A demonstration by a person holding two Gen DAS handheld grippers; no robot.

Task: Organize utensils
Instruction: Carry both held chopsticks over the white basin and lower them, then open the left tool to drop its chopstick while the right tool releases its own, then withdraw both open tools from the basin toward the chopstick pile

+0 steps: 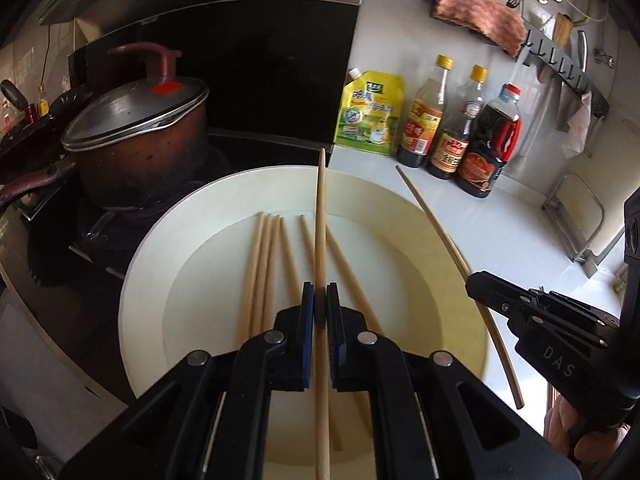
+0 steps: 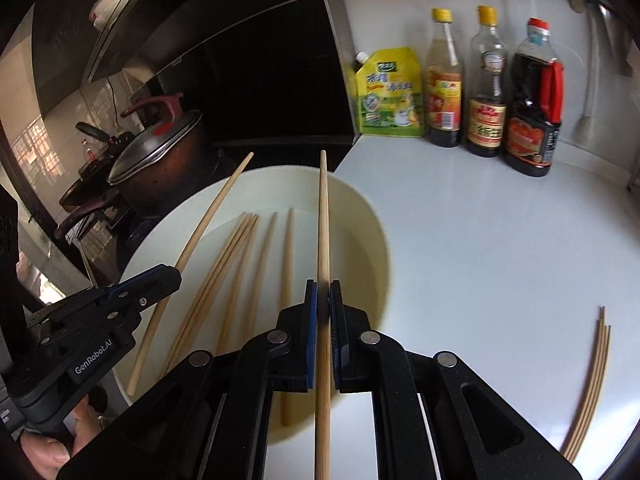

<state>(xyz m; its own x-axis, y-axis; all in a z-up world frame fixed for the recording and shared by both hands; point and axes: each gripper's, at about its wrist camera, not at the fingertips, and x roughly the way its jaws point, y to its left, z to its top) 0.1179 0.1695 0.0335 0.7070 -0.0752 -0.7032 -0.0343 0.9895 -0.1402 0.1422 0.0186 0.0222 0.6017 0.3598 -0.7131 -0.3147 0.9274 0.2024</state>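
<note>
Two claws each pinch one chopstick: the left claw (image 1: pixel 320 300) holds its chopstick (image 1: pixel 320 220) above the white plate (image 1: pixel 148 280), the right claw (image 2: pixel 323 300) another (image 2: pixel 323 220). Smooth, round wooden sticks could pivot or slip between flat pads. Placed chopsticks (image 2: pixel 592 384) lie on the glossy surface (image 2: pixel 480 260).

Chopsticks (image 2: pixel 240 276) lie in the plate (image 2: pixel 360 208) on the surface (image 2: pixel 480 260); pot (image 2: pixel 160 160) to its left, bottles (image 2: pixel 486 84) behind, more chopsticks (image 2: pixel 592 380) right.
</note>
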